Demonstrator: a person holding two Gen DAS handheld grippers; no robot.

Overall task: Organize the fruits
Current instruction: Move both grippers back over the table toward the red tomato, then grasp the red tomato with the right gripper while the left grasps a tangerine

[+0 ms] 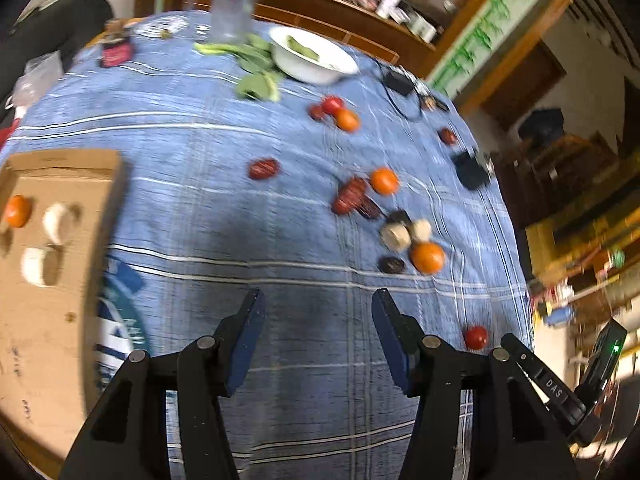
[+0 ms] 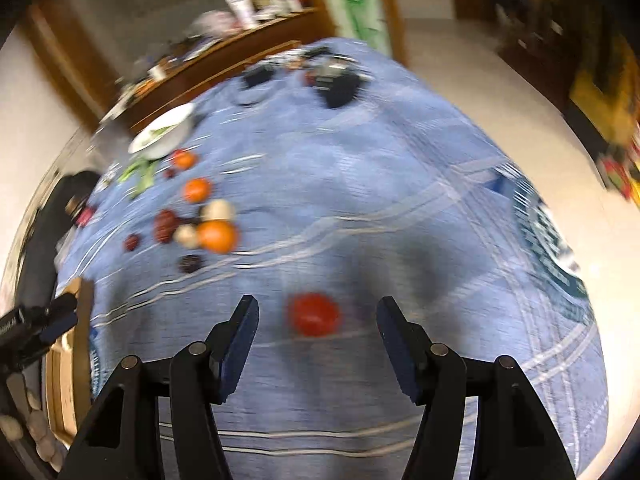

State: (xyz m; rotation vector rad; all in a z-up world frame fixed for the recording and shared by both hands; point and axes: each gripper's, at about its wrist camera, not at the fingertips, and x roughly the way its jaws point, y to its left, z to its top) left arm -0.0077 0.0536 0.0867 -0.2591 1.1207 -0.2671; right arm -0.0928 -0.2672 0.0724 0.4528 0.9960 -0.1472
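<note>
the right gripper (image 2: pixel 314 320) hovers low with its jaws wide apart, and the red tomato (image 2: pixel 315 315) lies on the blue cloth of the bench (image 2: pixel 360 184) just ahead, centred between them. to do this well, i judge it should drop straight down, close gently at the tomato's widest part and avoid squashing it. the left gripper (image 1: pixel 318 312) also has its jaws apart and empty. left of the tomato sits the cardboard tray (image 1: pixel 60 300) holding an orange (image 1: pixel 18 211). beyond the tomato, more oranges and dark fruits lie scattered. the only legible writing is "das" on the other gripper's body.
</note>
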